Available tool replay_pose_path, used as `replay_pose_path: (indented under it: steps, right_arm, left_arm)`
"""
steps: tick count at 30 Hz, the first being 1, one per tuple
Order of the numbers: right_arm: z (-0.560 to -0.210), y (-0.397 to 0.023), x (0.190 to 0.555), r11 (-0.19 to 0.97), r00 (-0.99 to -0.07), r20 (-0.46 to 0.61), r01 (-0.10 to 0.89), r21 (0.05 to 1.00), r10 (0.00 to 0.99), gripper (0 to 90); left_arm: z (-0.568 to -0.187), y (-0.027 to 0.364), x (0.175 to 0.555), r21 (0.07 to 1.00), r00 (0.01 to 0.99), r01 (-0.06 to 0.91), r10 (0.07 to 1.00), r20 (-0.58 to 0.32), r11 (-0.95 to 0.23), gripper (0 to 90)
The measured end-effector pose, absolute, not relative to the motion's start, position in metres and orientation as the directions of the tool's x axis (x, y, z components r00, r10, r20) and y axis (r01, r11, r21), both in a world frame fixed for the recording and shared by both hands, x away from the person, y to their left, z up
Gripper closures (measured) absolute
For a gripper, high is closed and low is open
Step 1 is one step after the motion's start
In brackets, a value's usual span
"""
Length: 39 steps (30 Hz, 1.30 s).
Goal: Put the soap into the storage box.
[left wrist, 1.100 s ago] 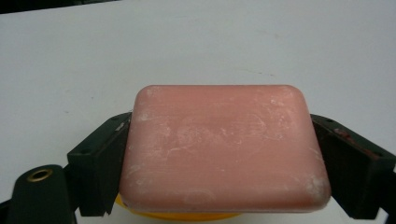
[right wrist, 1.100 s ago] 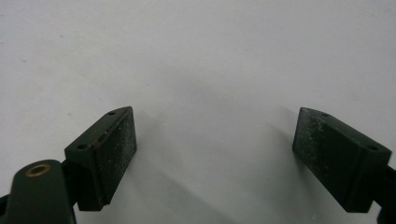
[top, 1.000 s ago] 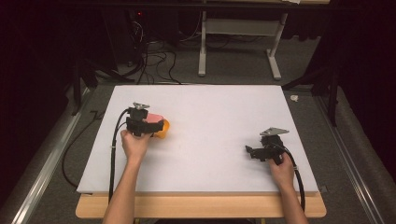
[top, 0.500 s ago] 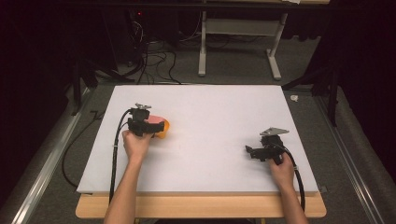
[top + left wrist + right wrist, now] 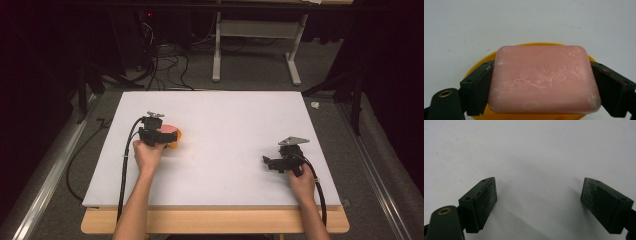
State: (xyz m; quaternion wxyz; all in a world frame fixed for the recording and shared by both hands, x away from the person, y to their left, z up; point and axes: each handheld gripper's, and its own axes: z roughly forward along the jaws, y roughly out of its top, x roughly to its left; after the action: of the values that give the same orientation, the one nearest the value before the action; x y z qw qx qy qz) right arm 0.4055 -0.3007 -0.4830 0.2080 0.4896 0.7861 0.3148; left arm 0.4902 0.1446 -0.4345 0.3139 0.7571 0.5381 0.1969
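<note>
Pink, scuffed soap bar [image 5: 544,78] sits clamped over a yellow dish [image 5: 477,62].

pink soap [image 5: 544,78], yellow dish [image 5: 480,63], white table [image 5: 235,120]

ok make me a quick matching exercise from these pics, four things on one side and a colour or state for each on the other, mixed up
Things:
1. soap bar
2. dish under the soap bar
3. left claw
4. right claw

Colour or state:
A. open, nothing between its jaws, over the bare white board
B. yellow
C. pink, with pale scuff marks
D. shut on the two short sides of the bar

Pairs: 1-C, 2-B, 3-D, 4-A
</note>
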Motion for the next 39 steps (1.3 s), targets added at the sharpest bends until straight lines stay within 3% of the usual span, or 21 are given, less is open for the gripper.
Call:
replay_pose_path:
  steps: [17, 22, 39]
  right_arm:
    - [-0.483, -0.301, 0.406, 0.322, -0.434, -0.019, 0.639, 0.699, 0.901, 14.3]
    - [-0.483, -0.301, 0.405, 0.322, -0.434, -0.018, 0.639, 0.698, 0.901, 14.3]
    - [-0.483, -0.301, 0.406, 0.324, -0.435, -0.02, 0.638, 0.698, 0.9, 14.3]
  left_arm:
    - [-0.44, 0.141, 0.491, 0.674, 0.336, 0.695, 0.942, 0.005, -0.252, 13.6]
    - [-0.434, 0.143, 0.488, 0.718, 0.321, 0.662, 0.947, -0.012, -0.215, 15.0]
    - [-0.415, 0.139, 0.468, 0.772, 0.409, 0.585, 0.912, -0.02, -0.246, 15.7]
